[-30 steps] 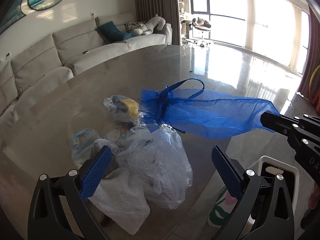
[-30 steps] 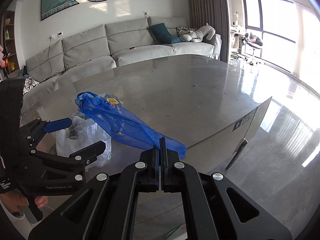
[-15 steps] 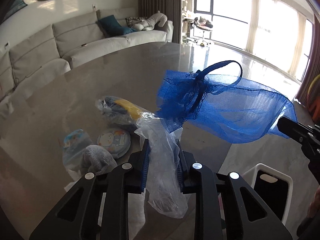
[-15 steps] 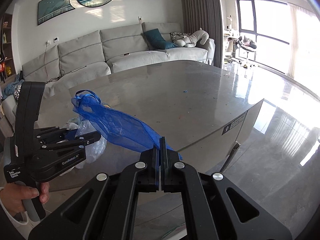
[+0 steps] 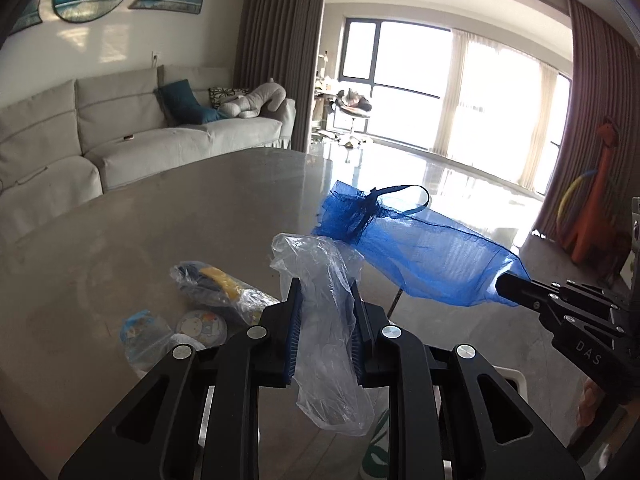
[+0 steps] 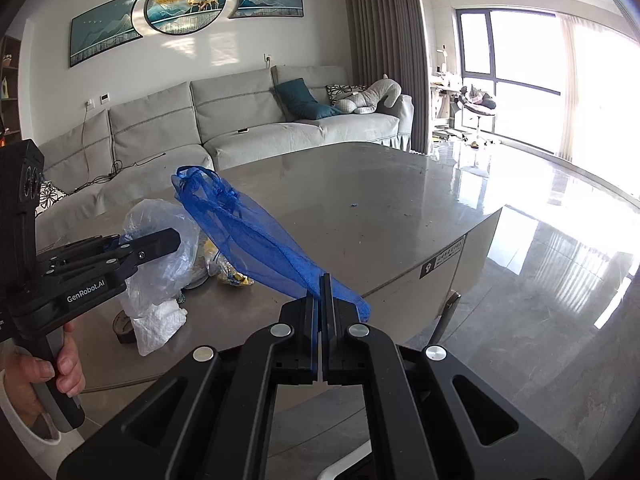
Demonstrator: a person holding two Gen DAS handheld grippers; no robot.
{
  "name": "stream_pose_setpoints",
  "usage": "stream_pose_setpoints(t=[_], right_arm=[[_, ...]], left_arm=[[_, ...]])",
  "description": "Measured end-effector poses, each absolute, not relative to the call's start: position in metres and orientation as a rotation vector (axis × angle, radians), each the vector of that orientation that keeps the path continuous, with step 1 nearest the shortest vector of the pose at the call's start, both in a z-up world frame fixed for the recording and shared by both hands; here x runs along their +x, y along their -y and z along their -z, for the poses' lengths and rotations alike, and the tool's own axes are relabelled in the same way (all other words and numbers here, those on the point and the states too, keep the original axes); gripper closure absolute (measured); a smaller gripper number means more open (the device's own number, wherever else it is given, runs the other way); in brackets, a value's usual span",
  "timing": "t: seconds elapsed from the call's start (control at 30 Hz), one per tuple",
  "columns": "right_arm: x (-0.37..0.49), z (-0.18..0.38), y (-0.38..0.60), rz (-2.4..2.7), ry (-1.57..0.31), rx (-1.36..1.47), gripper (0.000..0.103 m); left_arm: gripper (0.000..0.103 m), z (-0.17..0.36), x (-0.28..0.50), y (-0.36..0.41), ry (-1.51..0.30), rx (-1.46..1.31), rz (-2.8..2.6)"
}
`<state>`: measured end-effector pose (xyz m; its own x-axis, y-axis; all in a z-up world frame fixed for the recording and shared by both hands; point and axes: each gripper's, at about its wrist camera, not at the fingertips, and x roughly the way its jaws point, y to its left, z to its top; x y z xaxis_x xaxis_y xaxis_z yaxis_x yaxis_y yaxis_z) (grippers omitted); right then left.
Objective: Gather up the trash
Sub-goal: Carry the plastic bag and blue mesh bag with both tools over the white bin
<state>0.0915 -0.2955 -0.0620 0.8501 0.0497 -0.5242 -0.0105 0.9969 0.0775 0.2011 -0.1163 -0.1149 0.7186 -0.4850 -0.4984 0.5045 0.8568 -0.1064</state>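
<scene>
My left gripper [image 5: 323, 308] is shut on a crumpled clear plastic bag [image 5: 328, 320] and holds it above the grey table [image 5: 160, 216]. The bag also shows in the right wrist view [image 6: 164, 248], with white paper [image 6: 156, 322] hanging below it. My right gripper [image 6: 322, 296] is shut on the end of a blue mesh drawstring bag [image 6: 248, 232], held in the air over the table's edge; it also shows in the left wrist view [image 5: 416, 248]. More trash lies on the table: a clear wrapper with yellow and blue contents [image 5: 216, 284], a round lid [image 5: 202, 326] and a small wrapper [image 5: 142, 332].
A white bin rim [image 5: 514, 378] shows below the table edge at lower right. A grey sofa [image 6: 240, 128] stands behind the table. An orange toy dinosaur [image 5: 596, 200] stands on the shiny floor at right. A table corner with a label [image 6: 448, 256] is near the right gripper.
My left gripper closed on the clear plastic bag and lifted it off the table. My right gripper raised the blue mesh bag higher, and both views tilted up.
</scene>
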Motion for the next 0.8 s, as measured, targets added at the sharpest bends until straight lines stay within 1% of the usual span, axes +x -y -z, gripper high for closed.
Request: stream_pose_setpoints(t=[0.2, 0.4, 0.8], right_arm=[[0.060, 0.062, 0.317, 0.063, -0.571, 0.100, 0.101], [0.024, 0.069, 0.338, 0.146, -0.582, 0.120, 0.101], [-0.022, 0.105, 0.371, 0.271, -0.643, 0.165, 0.101]], left_arm=[[0.083, 0.120, 0.175, 0.152, -0.538, 0.064, 0.673], [0.083, 0.138, 0.150, 0.199, -0.559, 0.125, 0.787], [0.083, 0.185, 0.117, 0.275, -0.620, 0.240, 0.977]])
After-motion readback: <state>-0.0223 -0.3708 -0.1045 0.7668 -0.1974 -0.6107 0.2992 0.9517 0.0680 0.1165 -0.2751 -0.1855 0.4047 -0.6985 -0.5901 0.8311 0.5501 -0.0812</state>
